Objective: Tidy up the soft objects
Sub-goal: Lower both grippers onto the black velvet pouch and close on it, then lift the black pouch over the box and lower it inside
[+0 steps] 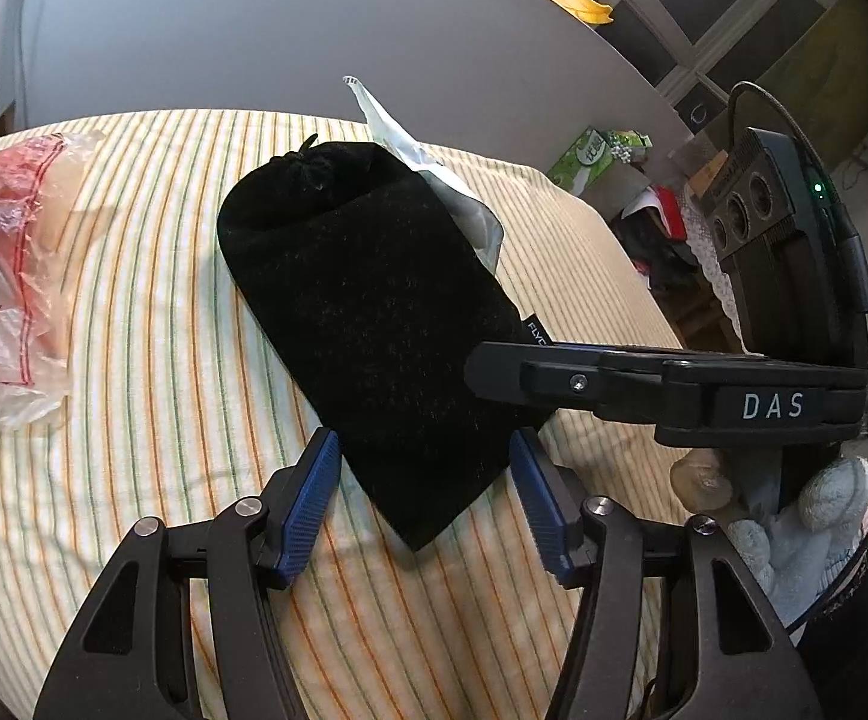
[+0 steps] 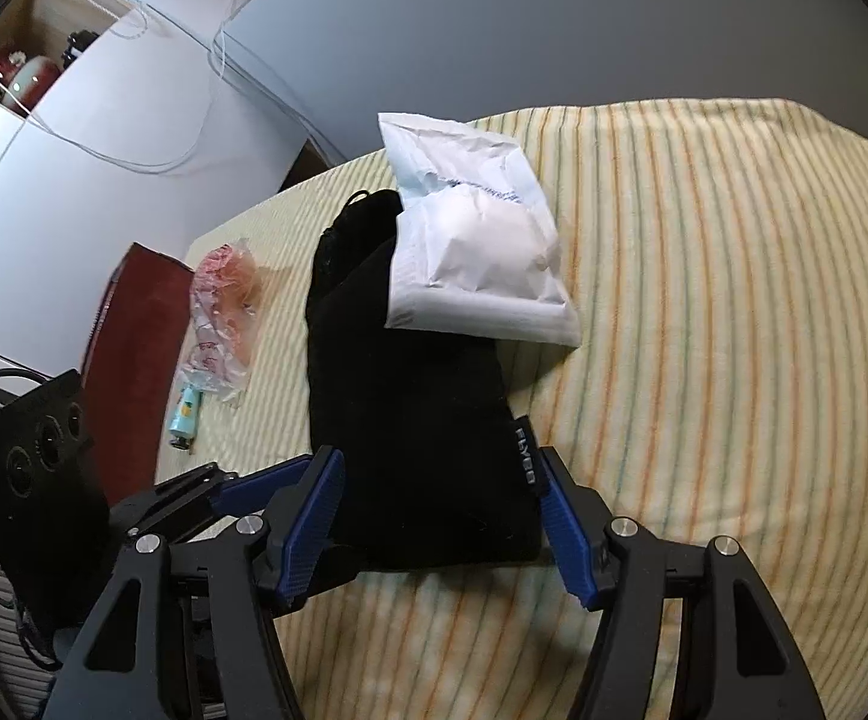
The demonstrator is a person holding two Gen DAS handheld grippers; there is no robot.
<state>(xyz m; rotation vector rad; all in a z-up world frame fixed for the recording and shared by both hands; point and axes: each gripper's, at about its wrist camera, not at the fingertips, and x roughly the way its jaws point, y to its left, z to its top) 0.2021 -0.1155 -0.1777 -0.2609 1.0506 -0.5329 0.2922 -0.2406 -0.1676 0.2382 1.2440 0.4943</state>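
A black drawstring pouch (image 1: pixel 368 312) lies on the striped blanket (image 1: pixel 134 330). My left gripper (image 1: pixel 425 498) is open, its blue pads on either side of the pouch's near corner. My right gripper (image 2: pixel 440 516) is open and straddles the pouch's (image 2: pixel 410 420) near end; it also shows in the left wrist view (image 1: pixel 494 369) at the pouch's right edge. A white padded mailer (image 2: pixel 476 252) lies partly on the pouch's far end. A clear bag with red print (image 1: pixel 8 276) lies to the left.
A small light-blue tube (image 2: pixel 185 417) lies by the clear bag (image 2: pixel 224 318) near the blanket's left edge. A dark red board (image 2: pixel 128 348) stands beyond that edge. A green tissue box (image 1: pixel 584 162) and clutter sit off to the right.
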